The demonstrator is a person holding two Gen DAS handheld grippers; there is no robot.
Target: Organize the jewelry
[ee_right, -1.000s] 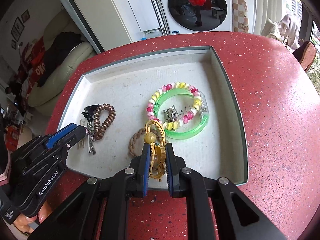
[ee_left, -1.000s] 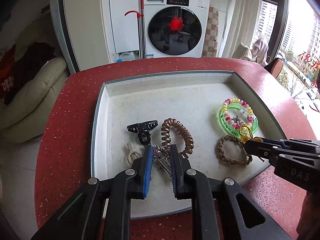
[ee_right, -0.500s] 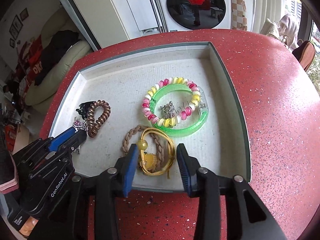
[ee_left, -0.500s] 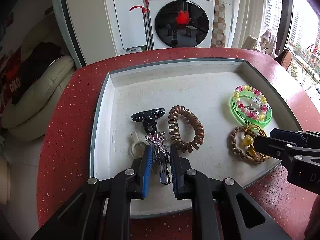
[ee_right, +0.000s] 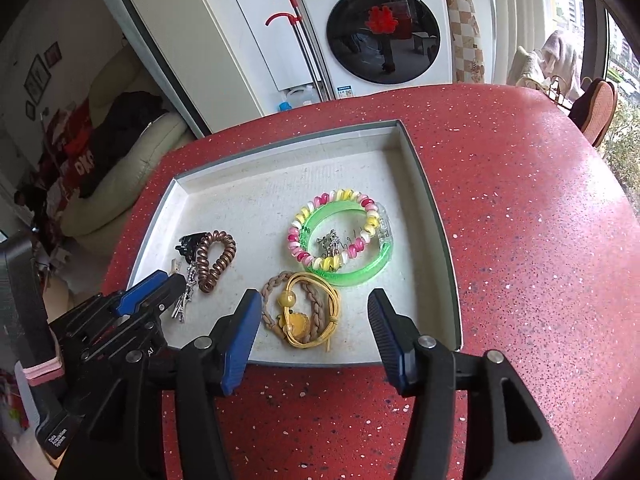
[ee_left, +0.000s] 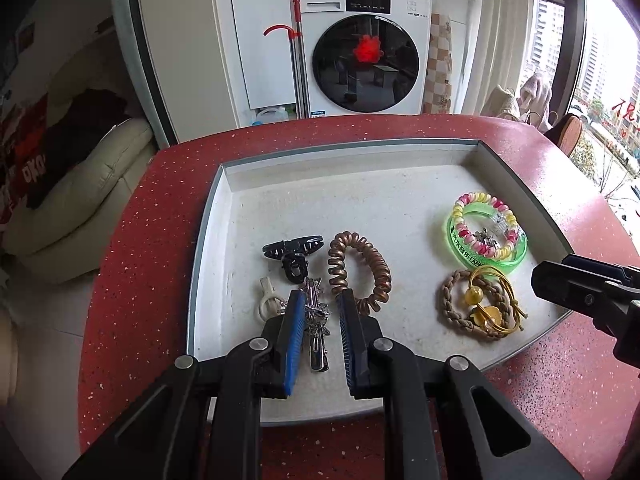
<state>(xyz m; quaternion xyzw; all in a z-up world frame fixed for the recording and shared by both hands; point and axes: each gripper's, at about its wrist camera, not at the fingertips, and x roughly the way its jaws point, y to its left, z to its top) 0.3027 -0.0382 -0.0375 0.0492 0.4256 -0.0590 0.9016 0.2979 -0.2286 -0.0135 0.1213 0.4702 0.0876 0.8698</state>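
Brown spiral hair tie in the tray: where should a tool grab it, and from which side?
Grip the brown spiral hair tie across its far arc, coming straight down from above. It lies flat as an open loop, so one finger can drop inside the ring and one outside. Its near end touches the left tool and sits close to the silver hair clip, which seems more crowded.

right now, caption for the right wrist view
Open right gripper above yellow cord bracelet in the tray.

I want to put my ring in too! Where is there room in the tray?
The far half of the tray, behind the green bangle and the brown coil tie, is bare. So is the strip between them. The near edge is crowded: silver clip, braided band, yellow cord.
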